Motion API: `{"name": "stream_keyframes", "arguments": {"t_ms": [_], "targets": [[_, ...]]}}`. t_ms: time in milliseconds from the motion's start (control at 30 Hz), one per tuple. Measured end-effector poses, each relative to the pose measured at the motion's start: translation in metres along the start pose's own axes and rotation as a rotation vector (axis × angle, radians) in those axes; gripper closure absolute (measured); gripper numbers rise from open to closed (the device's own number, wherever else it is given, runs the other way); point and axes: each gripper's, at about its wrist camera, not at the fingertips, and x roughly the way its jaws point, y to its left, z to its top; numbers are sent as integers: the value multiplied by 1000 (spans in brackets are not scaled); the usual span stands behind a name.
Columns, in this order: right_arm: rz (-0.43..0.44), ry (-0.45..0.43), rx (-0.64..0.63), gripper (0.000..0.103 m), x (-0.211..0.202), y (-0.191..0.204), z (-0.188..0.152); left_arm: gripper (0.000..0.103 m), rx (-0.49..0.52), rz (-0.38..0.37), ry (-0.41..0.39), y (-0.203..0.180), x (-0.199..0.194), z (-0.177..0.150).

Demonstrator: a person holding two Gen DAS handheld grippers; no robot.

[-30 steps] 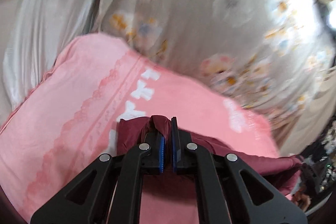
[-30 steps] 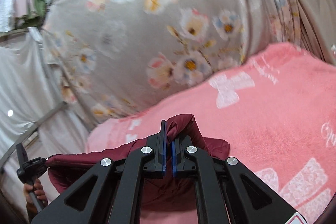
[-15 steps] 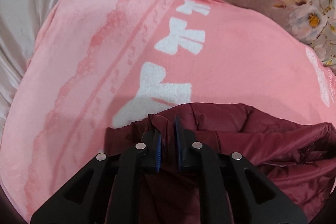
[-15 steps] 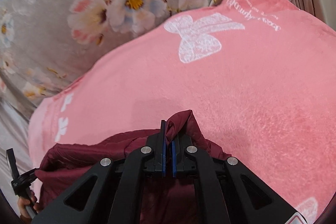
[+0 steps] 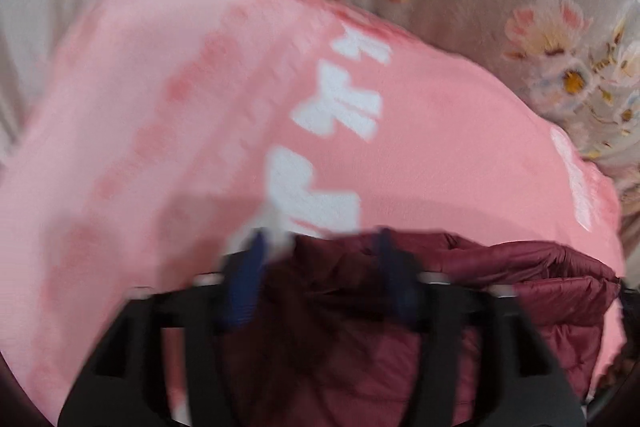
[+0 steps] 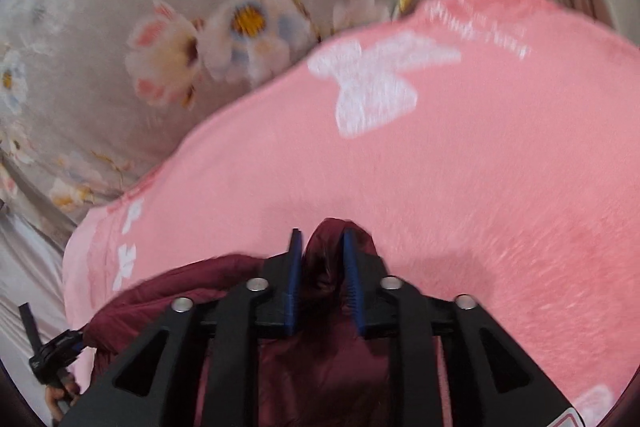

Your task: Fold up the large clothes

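Observation:
A dark red padded jacket (image 5: pixel 500 267) lies on a pink blanket with white bows (image 5: pixel 200 107). My left gripper (image 5: pixel 320 247) is open, its jaws wide apart over the jacket's edge; this view is blurred. In the right wrist view my right gripper (image 6: pixel 322 243) is open, its jaws spread a little, with a bunched fold of the jacket (image 6: pixel 328 367) still standing between the blue pads (image 6: pixel 295 267). The jacket rests flat on the pink blanket (image 6: pixel 480 187). The left gripper also shows at the far left of the right wrist view (image 6: pixel 48 351).
A grey floral sheet (image 6: pixel 160 47) covers the bed beyond the blanket's far edge; it also shows in the left wrist view (image 5: pixel 560 59). Pale cloth (image 5: pixel 40 7) hangs at the far left.
Both grippers lowered the jacket onto the pink blanket, then opened. The left jaws spread wide, the right jaws parted slightly, and the jacket is let go.

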Motion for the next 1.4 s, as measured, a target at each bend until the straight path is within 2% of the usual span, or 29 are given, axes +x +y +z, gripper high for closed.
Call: {"name": "stream_keyframes", "arguments": {"t_ms": [33, 67, 100, 167, 233, 267, 367, 433, 533, 667, 767, 867, 933, 1033, 1200, 1400], "targets": [[7, -25, -31, 62, -10, 9, 2, 15, 17, 43, -67, 2, -16, 3], [41, -31, -86, 61, -19, 27, 1, 15, 45, 70, -127, 2, -33, 8], [68, -13, -123, 59, -19, 40, 0, 15, 55, 86, -140, 1, -39, 12], [139, 70, -215, 58, -9, 75, -11, 15, 61, 85, -142, -5, -49, 19], [204, 200, -331, 53, 15, 114, -32, 15, 70, 24, -130, -20, -55, 20], [207, 236, -371, 53, 25, 127, -42, 15, 95, -5, -118, -33, -56, 17], [155, 321, -479, 56, 57, 157, -70, 15, 172, -21, -103, -65, -55, 7], [152, 354, -471, 100, 71, 164, -74, 15, 236, -38, -87, -87, -53, -3], [190, 303, -422, 100, 67, 168, -60, 15, 291, -71, -59, -112, -48, -13], [209, 263, -417, 101, 73, 177, -41, 15, 311, -100, -44, -137, -27, -7], [182, 288, -430, 101, 98, 183, -45, 18, 317, -103, 11, -157, 8, 2], [140, 345, -417, 101, 130, 177, -56, 22, 341, -55, 68, -173, 52, 3], [125, 377, -391, 101, 146, 170, -63, 25, 350, -33, 100, -176, 71, -1], [132, 406, -349, 102, 158, 161, -68, 25, 334, -38, 142, -173, 93, -10], [142, 410, -323, 103, 165, 154, -75, 22, 302, -61, 137, -167, 109, -13], [141, 375, -324, 103, 164, 151, -80, 19, 324, -32, 98, -173, 115, -18]]}}
